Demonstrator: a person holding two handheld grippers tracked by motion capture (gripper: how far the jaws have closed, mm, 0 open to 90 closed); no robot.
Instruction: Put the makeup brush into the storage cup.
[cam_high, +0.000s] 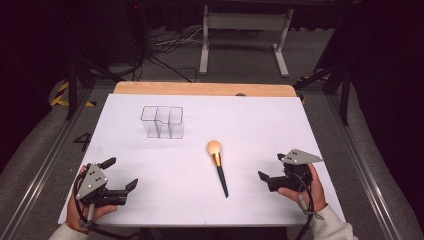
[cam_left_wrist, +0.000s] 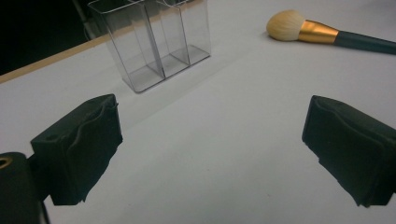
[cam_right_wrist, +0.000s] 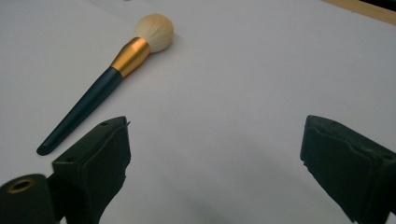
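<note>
White, smooth covering spreads over the table (cam_high: 250, 125), with a bare wooden strip along its far edge. Your makeup brush (cam_high: 218, 166) lies flat near the middle: pale rounded bristle head, gold ferrule, slim dark handle tapering toward you. A clear plastic organiser (cam_high: 162, 121) with thin-walled compartments stands upright, well apart, beyond the brush and to its left. Your left gripper (cam_high: 121, 174) and right gripper (cam_high: 271, 167) hover near the front edge on either side of the brush, jaws spread wide, gripping nothing. Open surface lies between each gripper and the brush.
</note>
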